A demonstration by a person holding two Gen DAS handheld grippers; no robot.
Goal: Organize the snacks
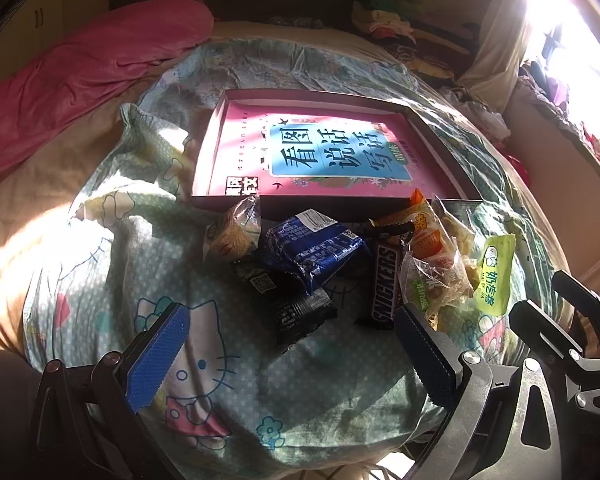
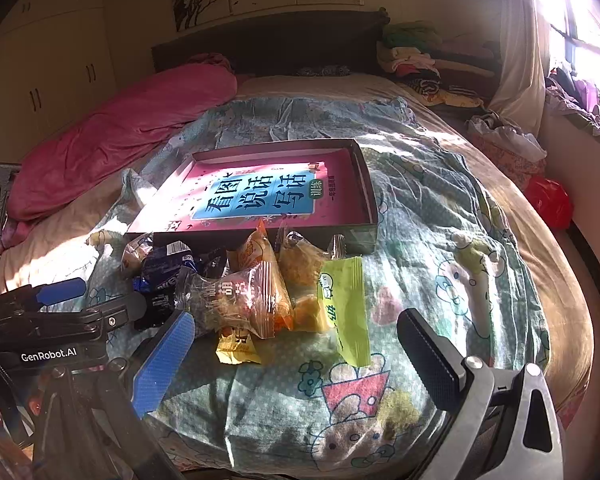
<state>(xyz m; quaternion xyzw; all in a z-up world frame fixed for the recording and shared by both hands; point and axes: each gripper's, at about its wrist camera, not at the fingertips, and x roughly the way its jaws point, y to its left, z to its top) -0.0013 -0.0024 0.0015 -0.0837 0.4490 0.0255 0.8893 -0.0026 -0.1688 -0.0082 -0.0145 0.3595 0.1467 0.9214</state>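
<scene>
As both tilt downward, left gripper [image 1: 288,354] agape, right gripper [image 2: 296,354] agape, above snacks [image 1: 332,256]

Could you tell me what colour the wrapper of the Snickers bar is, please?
The Snickers bar wrapper is dark brown with white lettering, clearest in the left wrist view.

quilt [image 1: 228,412]: soft printed cloth, matt, creased | box [image 1: 210,152]: stiff card, matt walls | book cover [image 1: 340,152]: smooth paper, slight sheen | blue packet [image 1: 312,246]: glossy crinkled foil-like plastic | clear wrappers [image 2: 236,300]: shiny film | green packet [image 2: 346,308]: smooth plastic | gripper pads [image 1: 156,360]: blue, finely textured
</scene>
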